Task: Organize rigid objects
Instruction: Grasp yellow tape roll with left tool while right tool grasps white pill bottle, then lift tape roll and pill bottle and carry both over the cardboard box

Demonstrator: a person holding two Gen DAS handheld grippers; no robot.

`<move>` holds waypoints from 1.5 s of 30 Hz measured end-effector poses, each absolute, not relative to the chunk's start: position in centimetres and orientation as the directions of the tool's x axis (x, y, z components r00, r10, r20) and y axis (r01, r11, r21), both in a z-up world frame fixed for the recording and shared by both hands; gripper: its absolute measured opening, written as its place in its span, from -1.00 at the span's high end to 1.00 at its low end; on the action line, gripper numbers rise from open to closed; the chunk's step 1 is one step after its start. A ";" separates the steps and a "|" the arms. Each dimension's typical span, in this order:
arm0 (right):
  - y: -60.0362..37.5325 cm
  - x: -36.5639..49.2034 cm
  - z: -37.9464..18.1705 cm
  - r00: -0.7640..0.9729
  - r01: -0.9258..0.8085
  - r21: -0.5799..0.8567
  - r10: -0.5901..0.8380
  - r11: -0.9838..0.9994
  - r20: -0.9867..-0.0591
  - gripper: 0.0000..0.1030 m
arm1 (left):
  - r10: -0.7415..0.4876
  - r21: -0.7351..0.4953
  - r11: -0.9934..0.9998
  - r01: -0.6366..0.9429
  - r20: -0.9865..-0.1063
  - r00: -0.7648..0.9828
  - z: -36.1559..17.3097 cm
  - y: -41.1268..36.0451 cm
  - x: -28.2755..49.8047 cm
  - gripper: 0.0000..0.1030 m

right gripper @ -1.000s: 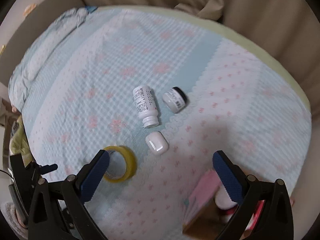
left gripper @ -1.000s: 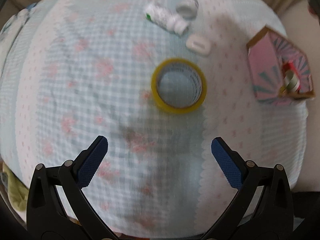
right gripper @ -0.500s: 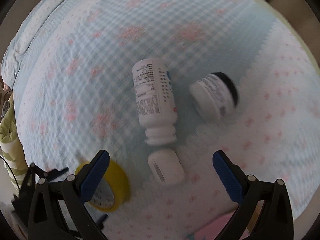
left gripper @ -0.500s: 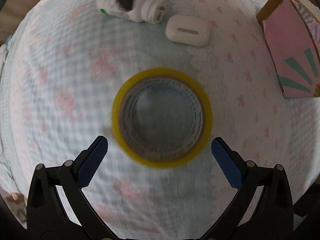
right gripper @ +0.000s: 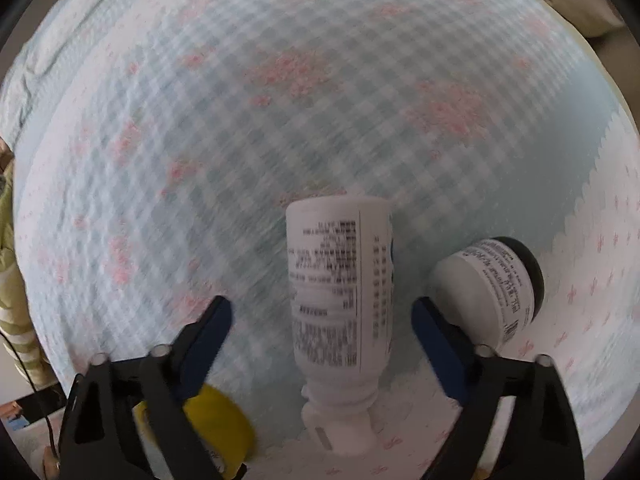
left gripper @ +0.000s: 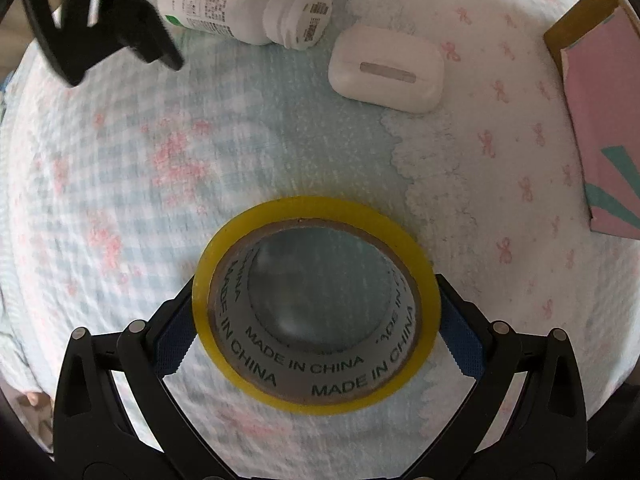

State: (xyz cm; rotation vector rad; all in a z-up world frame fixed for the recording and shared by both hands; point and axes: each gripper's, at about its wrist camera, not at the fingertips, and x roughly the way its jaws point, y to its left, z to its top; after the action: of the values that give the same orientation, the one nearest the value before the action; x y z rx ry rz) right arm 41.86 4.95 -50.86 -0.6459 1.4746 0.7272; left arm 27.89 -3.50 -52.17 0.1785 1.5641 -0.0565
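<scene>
A: We have the left gripper [left gripper: 316, 328] straddling the tape roll [left gripper: 316, 304], which lies flat on the quilt [left gripper: 120, 200]. The jaws stand wide, one blue pad at each side of the yellow rim. From the left wrist view we cannot tell whether the pads already touch it.

B: And our right gripper [right gripper: 320, 320] has its jaws wide too, with the white bottle [right gripper: 340, 296] lying between them, cap end nearest the camera and base pointing away. There is a clear gap on the left side; the right pad sits closer to the label.

A: What worries us here?

B: The small jar [right gripper: 492, 288], black lid and all, lies just outside our right jaw. If we close off-centre, that finger could nudge it and send it rolling across the soft quilt.

A: The bottle is round as well. A squeeze that lands high on its curve may squirt it forward rather than seat it.

B: On our left, the roll is wide. A pinch on the rim alone may tilt it as we lift. The earbud case [left gripper: 386, 68] lies well ahead of those jaws, and the pink box [left gripper: 600, 120] off to their right, so neither is in the way.
</scene>
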 end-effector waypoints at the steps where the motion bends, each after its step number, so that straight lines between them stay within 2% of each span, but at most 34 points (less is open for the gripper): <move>1: 5.3 42.0 -51.1 -0.035 -0.768 0.045 0.028 0.638 -0.999 -0.40 | 0.088 0.088 0.985 0.151 -0.996 0.008 -52.3 -3.6 28.0 -1.00; 7: 7.0 43.1 -52.0 -0.035 -0.760 0.010 -0.026 0.649 -0.999 0.09 | 0.094 0.096 0.983 0.157 -0.995 0.018 -52.6 -3.8 28.7 -0.99; 9: 7.3 43.4 -52.0 -0.041 -0.756 0.012 -0.029 0.654 -0.999 0.09 | 0.079 0.083 0.982 0.167 -0.996 0.028 -52.5 -4.1 28.7 -0.90; 23: 5.8 43.7 -51.5 -0.034 -0.754 0.010 -0.024 0.657 -0.999 0.10 | 0.030 0.041 0.990 0.135 -0.996 0.086 -50.6 -1.6 28.3 -0.88; 32: 4.9 41.8 -49.2 -0.026 -0.741 0.036 0.026 0.671 -0.999 0.10 | 0.028 0.040 0.996 0.078 -0.989 0.145 -46.8 0.7 27.6 -0.88; 38: 3.7 41.5 -45.0 0.001 -0.706 0.068 0.096 0.705 -0.995 0.10 | 0.042 0.054 0.997 0.053 -0.977 0.209 -42.2 1.6 26.8 -0.88; 45: -0.7 40.3 -37.3 0.052 -0.638 0.116 0.193 0.761 -0.980 0.10 | 0.002 0.017 0.999 0.050 -0.960 0.279 -35.3 1.3 25.4 -0.88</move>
State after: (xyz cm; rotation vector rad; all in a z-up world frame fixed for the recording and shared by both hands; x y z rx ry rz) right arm 40.25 -0.73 -37.27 -0.3980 1.3833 0.6575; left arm 25.41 1.30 -35.32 0.0465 1.2876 -0.0325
